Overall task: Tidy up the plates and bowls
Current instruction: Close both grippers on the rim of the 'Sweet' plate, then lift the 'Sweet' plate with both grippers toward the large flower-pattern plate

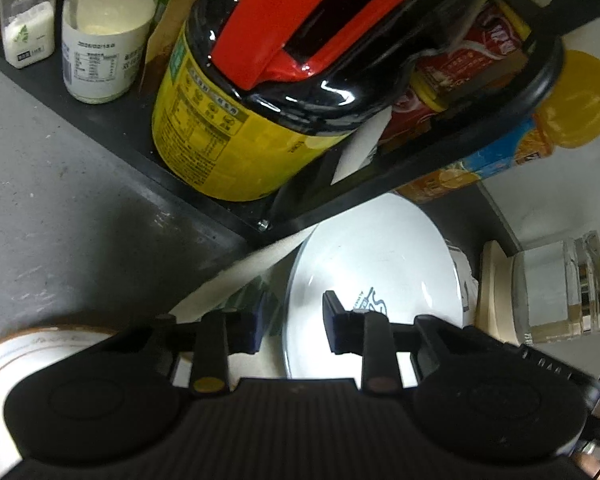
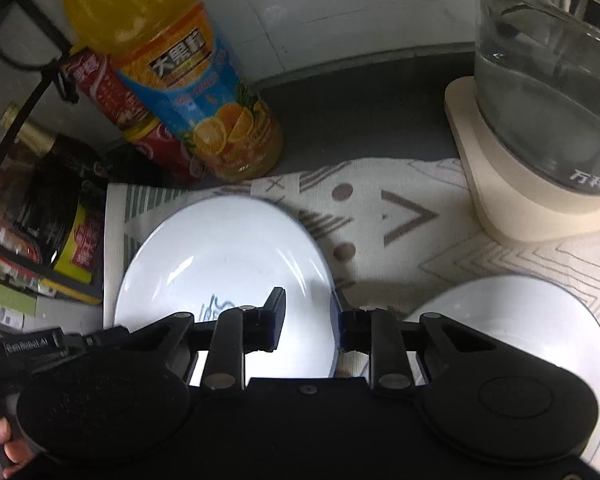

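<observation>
A white plate (image 2: 228, 260) with a blue mark lies on a patterned cloth (image 2: 400, 216). My right gripper (image 2: 310, 320) is open, its jaws straddling the plate's right rim. A second white dish (image 2: 540, 312) lies to the right, partly hidden by the gripper body. In the left wrist view the same plate (image 1: 376, 256) lies under the shelf corner, and my left gripper (image 1: 294, 326) is open with its jaws astride the plate's left rim. A white bowl with a brown rim (image 1: 24, 348) sits at lower left, partly hidden.
A black shelf (image 1: 204, 208) holds a yellow-labelled dark bottle (image 1: 228, 128), a white jar (image 1: 100, 44) and a shaker (image 1: 26, 16). An orange juice bottle (image 2: 180, 80) stands behind the plate. A glass kettle (image 2: 552, 80) on a cream base (image 2: 500, 208) stands at right.
</observation>
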Demonstrator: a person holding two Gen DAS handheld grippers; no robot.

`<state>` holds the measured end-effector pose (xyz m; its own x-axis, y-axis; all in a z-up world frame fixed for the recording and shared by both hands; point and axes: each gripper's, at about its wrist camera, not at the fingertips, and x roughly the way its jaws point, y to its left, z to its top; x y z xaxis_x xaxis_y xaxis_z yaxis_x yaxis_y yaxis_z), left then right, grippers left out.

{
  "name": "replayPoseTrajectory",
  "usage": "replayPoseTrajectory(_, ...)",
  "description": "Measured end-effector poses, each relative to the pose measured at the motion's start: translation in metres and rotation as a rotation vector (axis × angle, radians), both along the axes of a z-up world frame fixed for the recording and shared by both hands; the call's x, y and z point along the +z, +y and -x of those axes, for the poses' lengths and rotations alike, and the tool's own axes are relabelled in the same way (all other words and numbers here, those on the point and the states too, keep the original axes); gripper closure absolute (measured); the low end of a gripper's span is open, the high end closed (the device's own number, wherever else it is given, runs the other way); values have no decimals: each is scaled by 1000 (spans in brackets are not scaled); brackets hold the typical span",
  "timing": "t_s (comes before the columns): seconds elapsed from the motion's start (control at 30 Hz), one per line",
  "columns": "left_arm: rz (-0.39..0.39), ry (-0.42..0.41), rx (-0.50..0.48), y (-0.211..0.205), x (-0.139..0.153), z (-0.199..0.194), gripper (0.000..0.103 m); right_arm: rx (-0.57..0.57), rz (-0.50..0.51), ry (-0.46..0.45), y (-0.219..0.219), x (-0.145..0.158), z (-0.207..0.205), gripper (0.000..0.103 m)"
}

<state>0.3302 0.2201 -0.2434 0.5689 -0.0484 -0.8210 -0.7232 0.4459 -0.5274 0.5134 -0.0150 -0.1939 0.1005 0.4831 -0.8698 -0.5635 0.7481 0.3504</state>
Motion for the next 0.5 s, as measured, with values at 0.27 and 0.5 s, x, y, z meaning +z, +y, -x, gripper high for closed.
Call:
replayPoseTrajectory(0.27,46,11,16,7,-17,-2,85,21,61,23,9,-17,-10,83)
replayPoseTrajectory(0.5,86,-15,33,5,-29,-4,95,26,80,47,13,-28,-12,87)
